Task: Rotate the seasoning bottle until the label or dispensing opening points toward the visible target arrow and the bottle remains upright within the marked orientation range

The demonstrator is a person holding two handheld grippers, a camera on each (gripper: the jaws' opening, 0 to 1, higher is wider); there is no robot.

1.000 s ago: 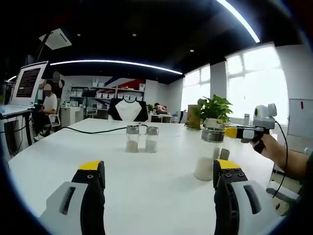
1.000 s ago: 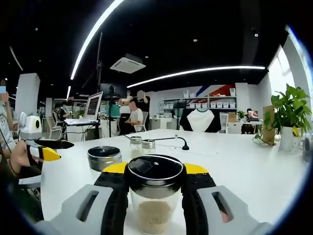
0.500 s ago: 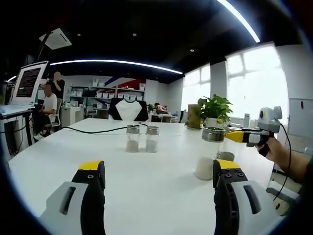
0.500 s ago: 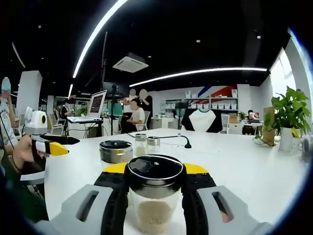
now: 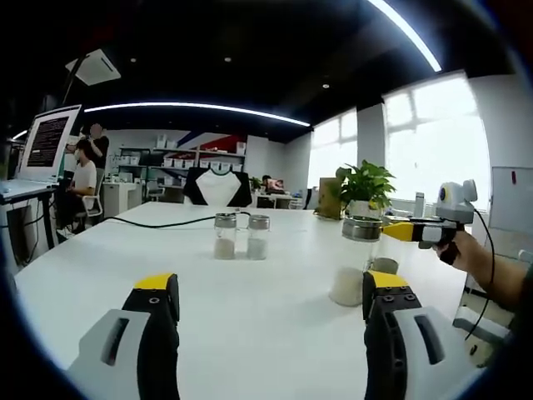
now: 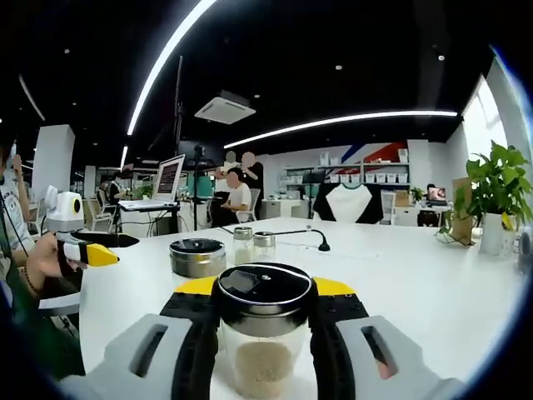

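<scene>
Right gripper view has the right gripper (image 6: 263, 333) clamped on a clear glass seasoning bottle with a black lid (image 6: 262, 329), upright between the yellow-tipped jaws and holding pale granules. Just beyond stands a second glass jar with a dark metal lid (image 6: 196, 257), and further toward the far edge of the white table (image 6: 416, 275) a pair of small glass shakers (image 6: 252, 246). A potted green plant (image 6: 493, 196) sits near the right edge. Left gripper (image 5: 266, 304) hovers with jaws apart over bare tabletop; the bottle's label direction is probably too small to read.
</scene>
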